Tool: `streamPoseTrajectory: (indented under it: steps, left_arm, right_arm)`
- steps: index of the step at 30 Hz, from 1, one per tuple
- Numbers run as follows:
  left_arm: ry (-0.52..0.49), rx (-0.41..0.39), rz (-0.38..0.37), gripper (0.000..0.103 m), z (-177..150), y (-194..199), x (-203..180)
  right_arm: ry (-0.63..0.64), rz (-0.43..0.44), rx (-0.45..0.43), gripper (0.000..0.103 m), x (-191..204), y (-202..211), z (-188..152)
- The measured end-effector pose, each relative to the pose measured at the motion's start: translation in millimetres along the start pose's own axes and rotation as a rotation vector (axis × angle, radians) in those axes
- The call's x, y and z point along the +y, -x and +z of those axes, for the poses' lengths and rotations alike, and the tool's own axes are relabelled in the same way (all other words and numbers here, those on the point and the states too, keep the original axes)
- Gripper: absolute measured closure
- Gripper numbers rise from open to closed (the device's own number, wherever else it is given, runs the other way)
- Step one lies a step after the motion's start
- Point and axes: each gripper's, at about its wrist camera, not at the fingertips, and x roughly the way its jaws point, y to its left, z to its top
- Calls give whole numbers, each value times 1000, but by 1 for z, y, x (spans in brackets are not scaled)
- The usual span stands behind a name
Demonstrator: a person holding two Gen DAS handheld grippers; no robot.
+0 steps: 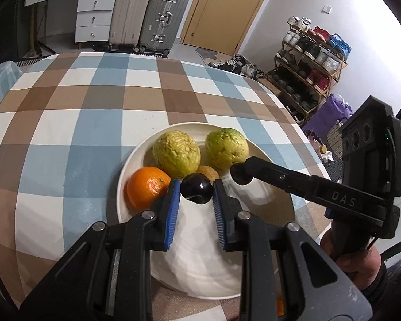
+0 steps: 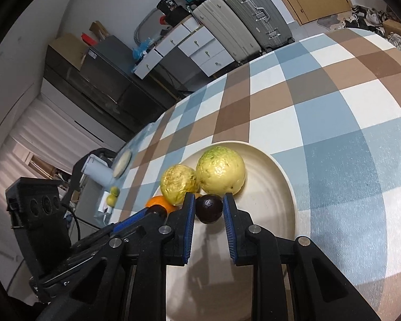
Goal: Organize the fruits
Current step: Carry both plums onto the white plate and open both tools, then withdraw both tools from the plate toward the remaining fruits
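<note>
A white plate [image 1: 136, 157] on the checked tablecloth holds two yellow-green guavas [image 1: 176, 153] [image 1: 226, 147], an orange [image 1: 146, 187], a brown kiwi [image 1: 209, 172] and a dark plum [image 1: 195, 188]. My left gripper [image 1: 196, 191] is open with the plum between its blue fingertips. My right gripper [image 2: 209, 208] is also open around the same plum [image 2: 208, 208]; one of its fingers [image 1: 240, 174] reaches in from the right in the left wrist view. The guavas [image 2: 220, 171] [image 2: 179, 184] and the orange [image 2: 157, 202] show beyond the plum on the plate [image 2: 275, 176].
The table [image 1: 99, 101] drops off at its right edge, with a shoe rack [image 1: 310, 64] beyond. Suitcases [image 1: 149, 13], a white drawer unit [image 1: 93, 16] and a door stand behind. A pale round object [image 2: 122, 163] lies at the table's far left edge.
</note>
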Motion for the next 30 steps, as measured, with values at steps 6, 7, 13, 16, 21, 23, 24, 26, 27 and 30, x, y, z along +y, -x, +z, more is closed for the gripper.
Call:
streamPoseTrajectory:
  steps: [6, 7, 13, 16, 21, 23, 24, 26, 27, 30]
  left_arm:
    - [4, -4, -5, 78, 0, 0, 0]
    - [-4, -5, 2, 76, 0, 1, -1]
    - [-6, -43, -17, 61, -4, 22, -7]
    - [-9, -52, -24, 58, -8, 32, -12]
    - [-36, -71, -11, 50, -17, 55, -25]
    - [-47, -89, 1, 44, -23, 68, -30]
    - [-48, -95, 6, 40, -26, 73, -32]
    - [-51, -101, 17, 36, -32, 83, -36]
    - [-52, -102, 25, 30, -34, 88, -38]
    - [-59, -117, 52, 20, -45, 104, -43]
  right_arm:
    - [37, -10, -3, 81, 10, -7, 2]
    - [50, -16, -6, 80, 13, -7, 1]
    - [86, 2, -38, 58, 25, 5, 0]
    - [102, -6, -85, 50, 31, 26, -2]
    - [103, -16, -142, 28, 36, 62, -10]
    - [113, -27, -156, 23, 38, 75, -17]
    - [119, -41, -160, 18, 39, 81, -21]
    - [134, -64, -169, 13, 41, 90, -29]
    - [142, -72, -170, 11, 42, 94, -33]
    - [156, -95, -177, 6, 45, 104, -45]
